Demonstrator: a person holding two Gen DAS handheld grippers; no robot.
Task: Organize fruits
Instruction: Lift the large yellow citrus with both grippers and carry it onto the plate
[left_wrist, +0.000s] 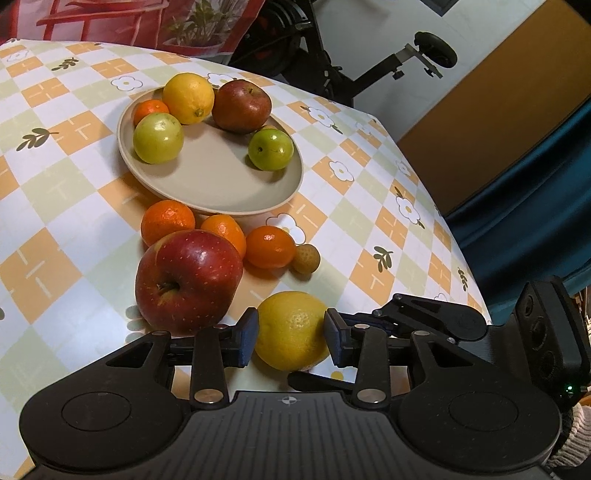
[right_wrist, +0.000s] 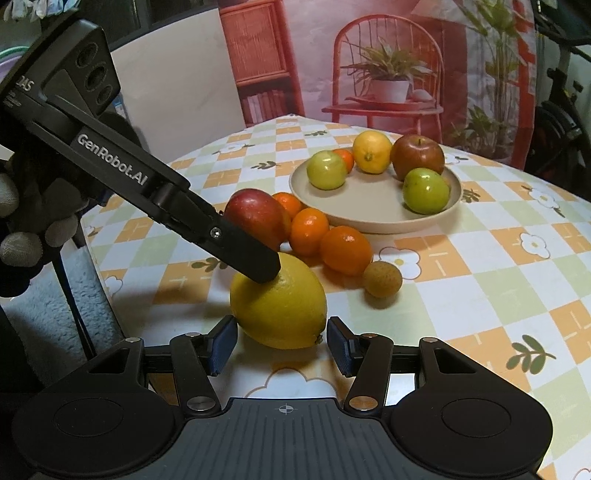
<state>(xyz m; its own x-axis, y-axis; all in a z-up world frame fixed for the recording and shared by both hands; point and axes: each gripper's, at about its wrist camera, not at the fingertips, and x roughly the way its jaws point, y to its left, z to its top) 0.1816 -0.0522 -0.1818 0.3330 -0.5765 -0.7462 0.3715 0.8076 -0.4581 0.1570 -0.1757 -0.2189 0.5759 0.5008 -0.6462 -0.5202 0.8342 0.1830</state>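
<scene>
Lemon (left_wrist: 291, 328) is the one in play right now, and it looks to be sitting on the checked tablecloth (left_wrist: 369, 240) close to the near edge, at roughly 5 o'clock from the big red apple (left_wrist: 188, 280) and 6 o'clock from the plate (left_wrist: 221, 210). The left gripper (left_wrist: 291, 334) is clamped on it, with both blue pads sitting flush against its flanks at 9 and 3 o'clock. From the other camera, one left finger (right_wrist: 255, 262) lies across the top of the fruit at about 11 o'clock. The right gripper (right_wrist: 280, 334) has the lemon between its pads too and they look right up against the rind, but honestly I can't tell if it's squeezing or just bracketing. Handling-wise, I'd guess it's firm, with a bit of heft and a waxy, pebbly skin, so it won't bruise easily. That oval shape probably wants to squirt out or roll if you pinch near the tapered ends, though. I'd take it across the fat middle with the pads square to the belly, using moderate pressure. The plate already holds another lemon (left_wrist: 188, 98) at its 11 o'clock, and the front half around 6 o'clock looks free. The tangerines (left_wrist: 168, 221) crowd the plate's near rim, so I'd lift clear over them.
</scene>
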